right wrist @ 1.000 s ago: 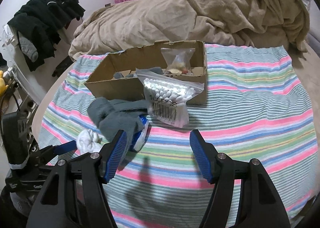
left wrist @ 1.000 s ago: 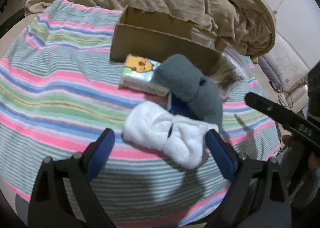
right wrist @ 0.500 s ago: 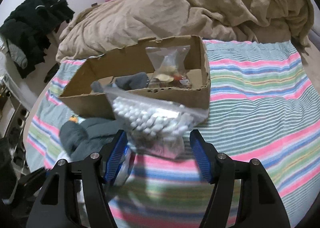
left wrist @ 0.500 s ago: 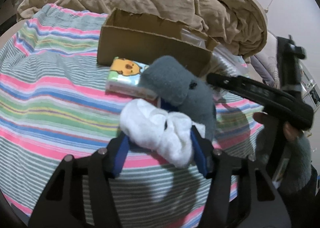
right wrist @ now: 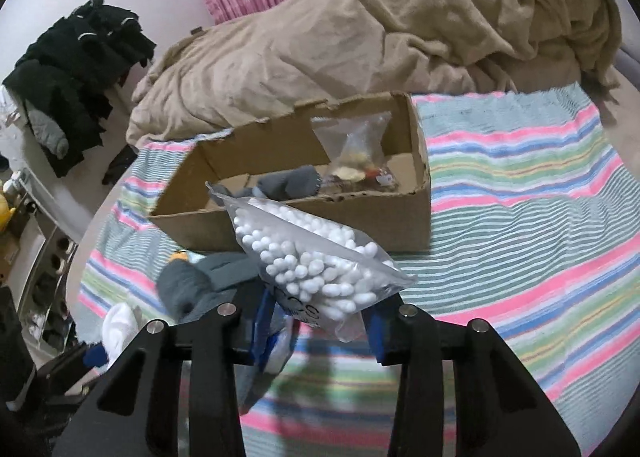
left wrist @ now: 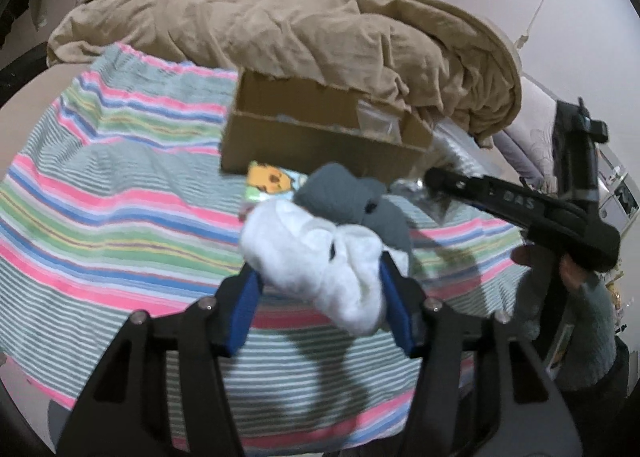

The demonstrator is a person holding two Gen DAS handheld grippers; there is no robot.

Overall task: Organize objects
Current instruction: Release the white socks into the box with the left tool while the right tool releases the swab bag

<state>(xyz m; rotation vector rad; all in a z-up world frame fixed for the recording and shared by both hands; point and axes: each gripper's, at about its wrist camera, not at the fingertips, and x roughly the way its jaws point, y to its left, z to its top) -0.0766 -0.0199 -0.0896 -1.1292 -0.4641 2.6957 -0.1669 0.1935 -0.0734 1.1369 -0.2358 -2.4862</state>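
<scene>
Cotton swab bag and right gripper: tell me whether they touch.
Touching. The right wrist view shows the right gripper closed on the bottom of the cotton swab bag, which hangs lifted before the cardboard box.

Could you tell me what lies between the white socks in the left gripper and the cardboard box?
In the left wrist view, a grey sock bundle and a cartoon-printed packet lie between the white socks and the cardboard box.

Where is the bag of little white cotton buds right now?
In the right wrist view the bag is gripped in the right claw, lifted just in front of the box, right of the grey sock.
</scene>
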